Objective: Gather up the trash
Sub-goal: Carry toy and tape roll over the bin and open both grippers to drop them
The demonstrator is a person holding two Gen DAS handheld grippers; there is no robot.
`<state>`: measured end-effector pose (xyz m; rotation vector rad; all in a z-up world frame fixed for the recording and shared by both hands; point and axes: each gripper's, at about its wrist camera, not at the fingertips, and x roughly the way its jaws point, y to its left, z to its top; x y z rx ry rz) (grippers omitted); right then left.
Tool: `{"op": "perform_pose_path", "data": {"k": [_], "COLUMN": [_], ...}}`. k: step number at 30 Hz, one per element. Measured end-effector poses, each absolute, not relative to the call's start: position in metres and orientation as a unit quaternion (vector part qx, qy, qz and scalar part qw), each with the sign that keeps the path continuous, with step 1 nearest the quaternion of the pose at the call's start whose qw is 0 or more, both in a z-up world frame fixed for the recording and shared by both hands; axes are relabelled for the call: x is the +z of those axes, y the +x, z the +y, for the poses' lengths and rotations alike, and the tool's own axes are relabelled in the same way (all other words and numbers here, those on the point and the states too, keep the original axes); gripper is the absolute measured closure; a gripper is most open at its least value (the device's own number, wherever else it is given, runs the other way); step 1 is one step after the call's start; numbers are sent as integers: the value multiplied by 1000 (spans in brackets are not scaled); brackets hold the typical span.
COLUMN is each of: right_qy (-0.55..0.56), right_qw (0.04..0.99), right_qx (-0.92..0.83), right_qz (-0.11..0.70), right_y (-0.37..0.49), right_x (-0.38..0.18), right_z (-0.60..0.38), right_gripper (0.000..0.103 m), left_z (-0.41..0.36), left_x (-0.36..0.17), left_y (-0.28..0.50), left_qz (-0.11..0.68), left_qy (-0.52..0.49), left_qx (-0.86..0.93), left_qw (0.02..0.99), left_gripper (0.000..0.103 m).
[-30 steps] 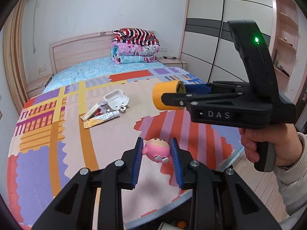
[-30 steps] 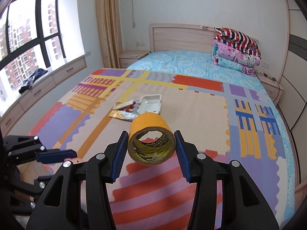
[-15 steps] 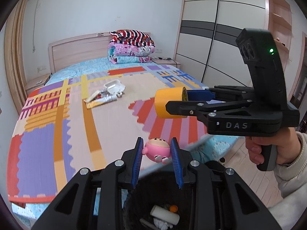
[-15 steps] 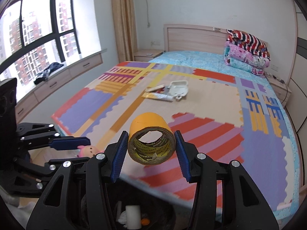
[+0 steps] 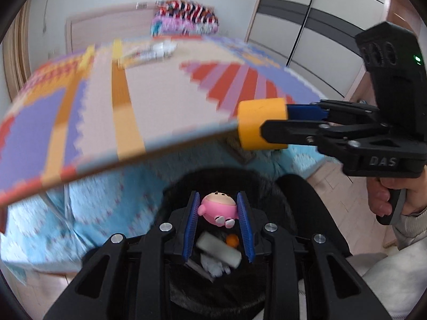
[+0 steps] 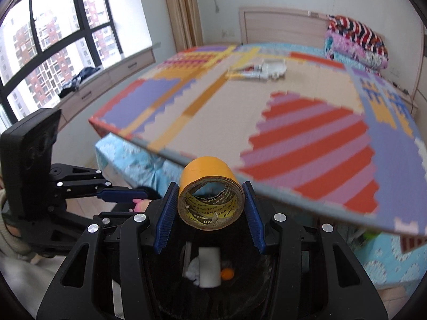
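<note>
Pink toy figure (image 5: pixel 217 209) clamped in left gripper (image 5: pixel 217 224) above black trash bin (image 5: pixel 272 186), orange tape roll (image 6: pixel 210 200) clamped in right gripper (image 6: pixel 210 208) over same bin, patterned foam mat (image 6: pixel 293 112) on bed behind.

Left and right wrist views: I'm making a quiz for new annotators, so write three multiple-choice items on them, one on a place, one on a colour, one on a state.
1. Where is the pink toy figure?
A. on the bed
B. between the left gripper's jaws, above the black trash bin
C. on the windowsill

2. What colour is the tape roll's outside?
A. orange-yellow
B. green
C. white

3. What is the state of the right gripper?
A. open, empty
B. lying on the bed
C. closed on the tape roll

Key: 1 B, the blue pads flank it over the bin; 2 A, both views show it; 3 C, the pads press on the roll's sides.
</note>
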<state>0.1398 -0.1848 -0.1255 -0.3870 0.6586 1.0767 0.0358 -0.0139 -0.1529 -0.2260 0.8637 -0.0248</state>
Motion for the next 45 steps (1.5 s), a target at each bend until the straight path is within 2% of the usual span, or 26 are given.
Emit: {"op": "perform_pose_path", "data": {"k": [10, 23, 30, 39, 40, 43, 45], "right_qy": [-198, -261, -293, -291, -290, -288, -279], "right_qw": [769, 720, 699, 697, 697, 699, 701], "right_qx": [479, 453, 446, 447, 448, 446, 450], "right_qz": [374, 456, 475, 480, 480, 478, 477], "right_y": [140, 139, 130, 130, 131, 131, 131], "right_x": [-191, -271, -291, -289, -288, -286, -282], "right_z": [-189, -175, -170, -171, -171, -173, -174], "right_gripper": [55, 55, 55, 54, 54, 54, 54], "left_z": [-16, -39, -50, -48, -48, -46, -45], "left_x": [-210, -260, -275, -275, -273, -268, -262], "left_y": [44, 55, 56, 56, 56, 54, 52], "left_qz": [475, 538, 565, 574, 572, 565, 558], "left_qy": [-115, -66, -46, -61, -63, -67, -73], "left_qx": [-11, -30, -43, -50, -53, -49, -54], "left_qw": [873, 840, 823, 815, 816, 821, 825], "left_gripper": [75, 75, 75, 73, 72, 58, 56]}}
